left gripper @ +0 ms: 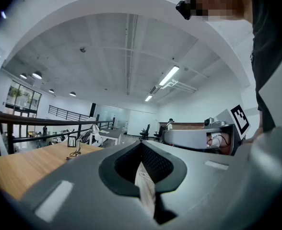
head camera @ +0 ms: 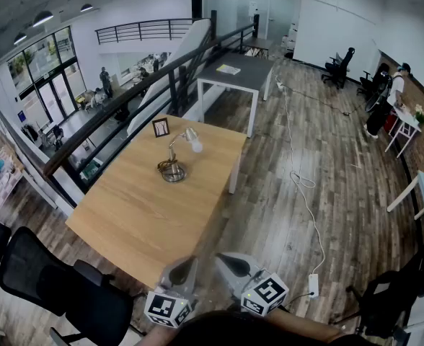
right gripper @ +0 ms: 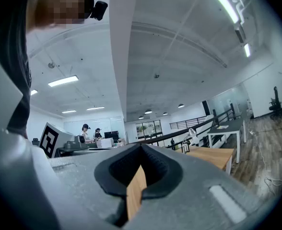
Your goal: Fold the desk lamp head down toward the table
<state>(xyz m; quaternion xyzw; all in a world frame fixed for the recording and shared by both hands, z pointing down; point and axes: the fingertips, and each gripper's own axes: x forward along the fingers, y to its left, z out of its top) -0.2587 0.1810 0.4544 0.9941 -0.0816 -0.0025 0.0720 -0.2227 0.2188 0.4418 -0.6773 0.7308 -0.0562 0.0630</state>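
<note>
The desk lamp stands on the far half of the wooden table, with a round metal base, a curved neck and its white head raised toward the right. It shows small and distant in the left gripper view and the right gripper view. Both grippers hover side by side off the table's near edge, well short of the lamp. My left gripper is shut with nothing in it. My right gripper is also shut and empty.
A small picture frame stands behind the lamp. A black office chair sits at the near left. A grey table stands beyond, a railing runs along the left, and a cable with power strip lies on the floor.
</note>
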